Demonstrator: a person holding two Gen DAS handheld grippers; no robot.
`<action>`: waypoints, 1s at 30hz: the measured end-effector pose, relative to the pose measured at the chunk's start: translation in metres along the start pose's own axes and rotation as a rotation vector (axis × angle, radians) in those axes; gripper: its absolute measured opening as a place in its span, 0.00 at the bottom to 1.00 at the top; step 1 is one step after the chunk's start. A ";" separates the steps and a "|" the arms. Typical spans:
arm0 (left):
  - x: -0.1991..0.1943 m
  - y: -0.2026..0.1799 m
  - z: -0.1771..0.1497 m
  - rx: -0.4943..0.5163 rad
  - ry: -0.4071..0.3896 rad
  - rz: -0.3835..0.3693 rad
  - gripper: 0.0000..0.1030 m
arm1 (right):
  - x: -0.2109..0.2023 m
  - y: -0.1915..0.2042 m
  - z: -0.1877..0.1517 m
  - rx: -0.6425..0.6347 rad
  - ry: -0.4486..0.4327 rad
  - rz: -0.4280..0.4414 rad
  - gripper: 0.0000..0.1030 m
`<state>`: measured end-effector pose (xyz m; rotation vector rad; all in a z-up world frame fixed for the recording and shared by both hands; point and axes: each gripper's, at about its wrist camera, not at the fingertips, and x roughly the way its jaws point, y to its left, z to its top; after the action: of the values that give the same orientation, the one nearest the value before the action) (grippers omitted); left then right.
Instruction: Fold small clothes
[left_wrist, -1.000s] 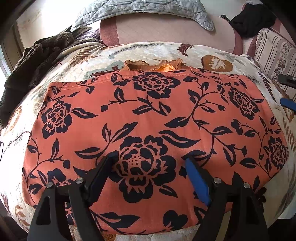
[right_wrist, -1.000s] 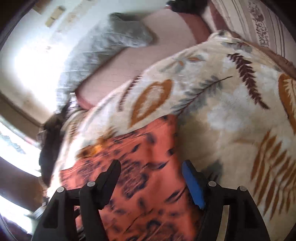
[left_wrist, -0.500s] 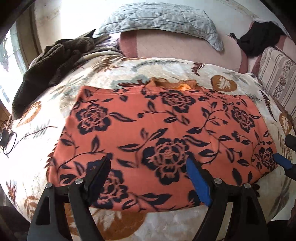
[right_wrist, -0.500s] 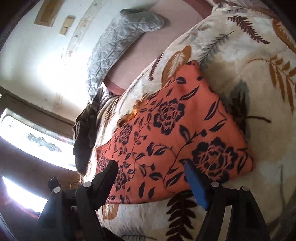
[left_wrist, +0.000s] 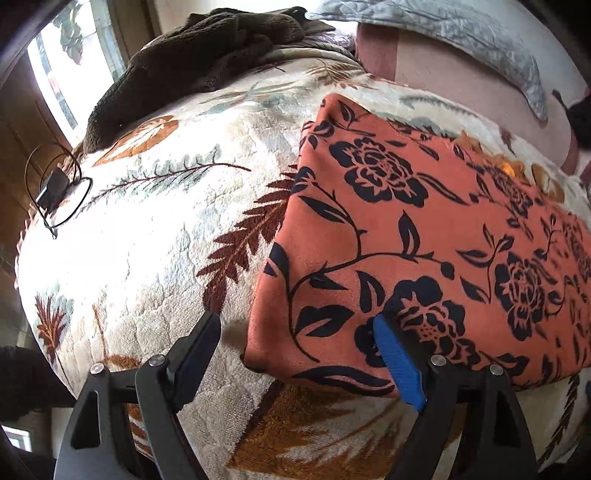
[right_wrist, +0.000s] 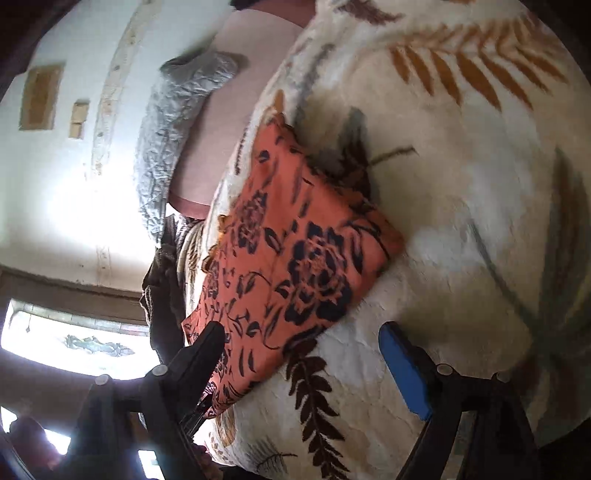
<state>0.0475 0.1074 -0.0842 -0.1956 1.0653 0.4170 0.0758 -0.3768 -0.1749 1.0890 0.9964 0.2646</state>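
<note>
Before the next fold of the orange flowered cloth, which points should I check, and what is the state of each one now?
1. Orange cloth lies flat on the blanket: ok.
2. Left gripper open, holding nothing: ok.
3. Left gripper lined up on the cloth's near corner: ok, the corner shows between its fingers.
4. Right gripper holding nothing, jaws opening: ok.
5. Right gripper lined up on an edge: cannot tell, picture blurred.
6. Black cable away from the cloth: ok.

A home bedroom: patterned bed blanket (left_wrist: 155, 236), grey quilted pillow (left_wrist: 461, 33), window (right_wrist: 74, 339).
</note>
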 end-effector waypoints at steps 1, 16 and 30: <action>-0.006 -0.001 0.001 -0.015 -0.014 0.024 0.83 | -0.001 -0.002 0.002 0.019 -0.017 0.016 0.85; -0.040 -0.180 0.002 0.276 -0.124 -0.176 0.83 | 0.035 0.024 0.036 -0.031 -0.110 -0.064 0.83; -0.015 -0.203 -0.010 0.389 -0.091 -0.128 0.85 | 0.060 0.045 0.026 -0.318 -0.009 -0.325 0.18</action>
<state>0.1190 -0.0837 -0.0853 0.1000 1.0175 0.0976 0.1426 -0.3336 -0.1675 0.6288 1.0645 0.1458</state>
